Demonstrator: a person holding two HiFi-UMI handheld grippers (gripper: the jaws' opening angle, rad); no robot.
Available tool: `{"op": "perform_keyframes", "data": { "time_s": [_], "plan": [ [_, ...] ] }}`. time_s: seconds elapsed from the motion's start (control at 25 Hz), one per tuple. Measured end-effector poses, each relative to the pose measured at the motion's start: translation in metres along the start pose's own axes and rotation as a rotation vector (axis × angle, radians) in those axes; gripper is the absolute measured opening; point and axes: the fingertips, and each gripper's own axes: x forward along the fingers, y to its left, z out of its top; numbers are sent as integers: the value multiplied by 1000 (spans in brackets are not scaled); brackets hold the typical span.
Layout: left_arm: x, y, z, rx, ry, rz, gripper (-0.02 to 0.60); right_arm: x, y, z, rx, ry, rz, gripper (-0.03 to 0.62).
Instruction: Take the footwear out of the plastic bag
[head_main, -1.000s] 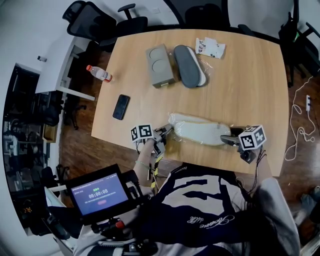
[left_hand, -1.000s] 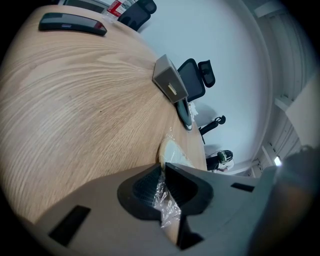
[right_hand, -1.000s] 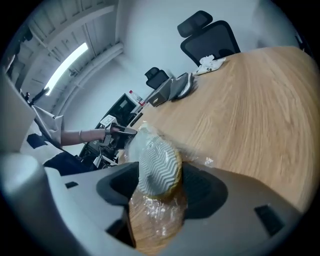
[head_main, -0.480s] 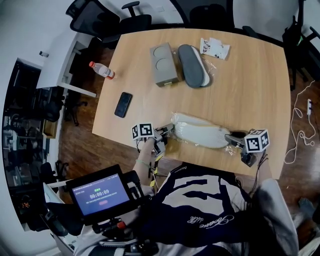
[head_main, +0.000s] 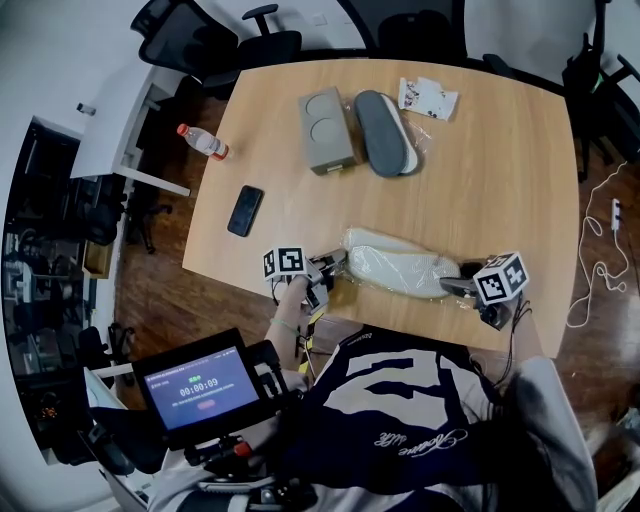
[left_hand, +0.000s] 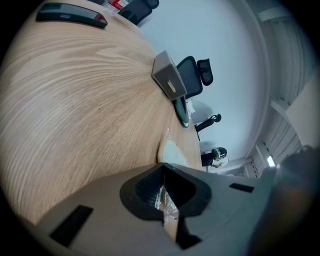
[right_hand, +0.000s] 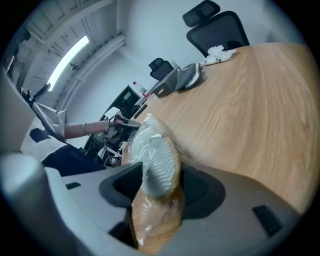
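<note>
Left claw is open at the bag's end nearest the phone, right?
No. The left claw is shut and pinches the bag film, as the left gripper view shows. It is at the end nearest the phone.

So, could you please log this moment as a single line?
left gripper: shut on plastic bag | right gripper: jaws just opened, slipper end between them | slipper: inside plastic bag, on table
</note>
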Motion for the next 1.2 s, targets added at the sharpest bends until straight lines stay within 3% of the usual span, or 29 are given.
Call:
{"op": "perform_keyframes", "data": {
  "time_s": [0.08, 0.2, 0.36, 0.44, 0.72, 0.92, 1.04, 1.2],
  "plan": [
    [2, -1, -1, -4, 7, 4, 3, 12, 8, 4, -21, 27, 7, 221],
    [0, 0, 3, -58, -53, -21, 3, 16, 13, 6, -16, 25, 42, 192],
    [-10, 3, 12, -150, -170, -122, 3, 8, 18, 10, 94, -88, 142, 115],
    [-15, 4, 12, -148, -212, -148, 3, 5, 23, 10, 128, -124, 160, 97],
    [-22, -3, 14, 67, -214, -67, 3, -10, 25, 8, 126, -150, 108, 91],
    [-20, -4, 24, 130, -272, 24, 3, -14, 26, 7, 111, -164, 41, 79],
    [-20, -7, 29, 216, -293, 106, 3, -17, 27, 10, 84, -171, -18, 77],
    [-22, -10, 35, 253, -349, 192, 4, -20, 30, 13, 76, -184, -96, 74]
  ]
}}
